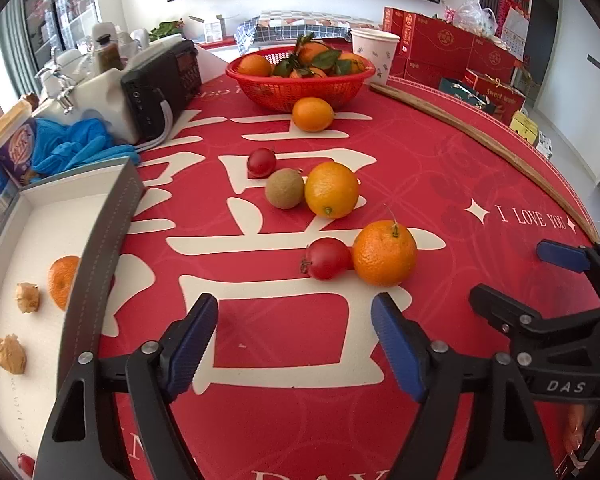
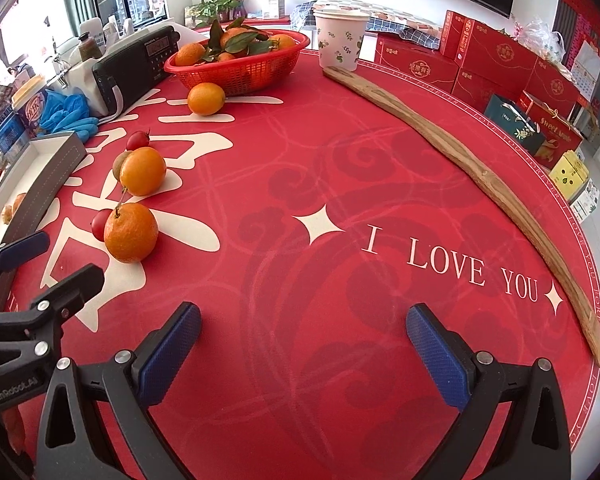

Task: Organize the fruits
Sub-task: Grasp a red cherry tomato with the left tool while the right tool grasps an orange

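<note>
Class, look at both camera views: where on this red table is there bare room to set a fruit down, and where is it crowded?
Free: the red cloth between the loose fruit row and the long wooden stick, around the "I LOVE YOU" lettering. Also the white tray, mostly bare. Crowded: near the red basket, radio and blue gloves.

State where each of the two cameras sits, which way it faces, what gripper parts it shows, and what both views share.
Left wrist: rides the open left gripper, low over the red tablecloth, facing the loose fruit and red basket; the right gripper shows at right.
Right wrist: rides the open right gripper, facing the cloth's lettering and the wooden stick; the left gripper shows at left.
Shared: basket, nearest orange, paper cup.
</note>
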`<state>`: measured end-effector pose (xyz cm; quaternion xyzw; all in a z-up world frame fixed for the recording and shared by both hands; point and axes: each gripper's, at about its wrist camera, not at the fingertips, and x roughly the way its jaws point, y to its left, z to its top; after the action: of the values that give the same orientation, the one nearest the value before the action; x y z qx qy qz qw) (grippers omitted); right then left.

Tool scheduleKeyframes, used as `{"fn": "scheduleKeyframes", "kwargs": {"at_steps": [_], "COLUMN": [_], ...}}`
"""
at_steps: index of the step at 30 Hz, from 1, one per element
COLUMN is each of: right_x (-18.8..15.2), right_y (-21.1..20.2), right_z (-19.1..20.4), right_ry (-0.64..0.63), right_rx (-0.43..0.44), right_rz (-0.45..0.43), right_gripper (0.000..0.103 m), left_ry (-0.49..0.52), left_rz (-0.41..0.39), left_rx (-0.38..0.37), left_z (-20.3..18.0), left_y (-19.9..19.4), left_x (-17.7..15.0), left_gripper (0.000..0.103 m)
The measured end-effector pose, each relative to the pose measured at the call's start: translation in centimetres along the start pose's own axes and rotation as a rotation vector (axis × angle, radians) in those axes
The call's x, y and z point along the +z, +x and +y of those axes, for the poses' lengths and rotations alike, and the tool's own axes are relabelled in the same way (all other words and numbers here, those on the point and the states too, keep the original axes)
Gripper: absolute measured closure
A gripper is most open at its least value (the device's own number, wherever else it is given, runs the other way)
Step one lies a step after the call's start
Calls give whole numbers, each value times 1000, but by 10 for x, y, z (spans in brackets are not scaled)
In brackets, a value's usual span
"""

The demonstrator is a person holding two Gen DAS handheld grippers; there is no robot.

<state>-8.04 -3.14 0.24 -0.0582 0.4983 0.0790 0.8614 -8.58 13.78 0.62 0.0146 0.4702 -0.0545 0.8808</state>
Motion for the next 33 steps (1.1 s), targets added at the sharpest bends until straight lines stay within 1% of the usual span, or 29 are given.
{"fn": "scheduleKeyframes", "kwargs": {"at_steps": [1,6,8,11,13,14,15,17,19,23,26,29,33], "right_x": [-1,-4,-4,-4,-4,-5,-5,-5,-5,-6,-4,1,13], "right_y": [0,-3,-3,-2,-2,-2,-2,-2,-2,-1,0,5,14], "right_z": [-1,-5,-5,-6,-6,-6,-6,-6,-7,-7,-3,13,41], "right_ry": [-2,-15,-19,-23,-24,-24,-24,-24,-23,-21,-28,-74,-144], "right_rx": [1,8,10,12,12,12,13,13,12,10,15,45,89], "right_rz": [0,-2,-2,0,-2,-3,-4,-4,-9,-20,-27,-33,-34], "right_gripper": [0,0,0,0,0,0,0,0,0,0,0,0,0], "left_ry": [-4,28,41,34,46,53,63,66,47,10,-39,-63,-87], "left_rz": [-13,-15,-24,-32,-39,-42,-44,-46,-44,-55,-71,-54,-57], "left_rx": [-17,-24,-31,-39,-44,-49,-46,-25,-14,16,21,24,45], "left_z": [0,-8,-12,-14,-19,-21,-24,-27,-23,-1,17,25,33], "left_y": [1,8,11,13,13,12,11,10,8,-1,-5,-7,-12], "left_x": [2,14,18,20,21,21,20,19,16,1,-8,-8,-15], "left_gripper": [26,34,39,49,65,70,79,79,79,79,79,79,79]}}
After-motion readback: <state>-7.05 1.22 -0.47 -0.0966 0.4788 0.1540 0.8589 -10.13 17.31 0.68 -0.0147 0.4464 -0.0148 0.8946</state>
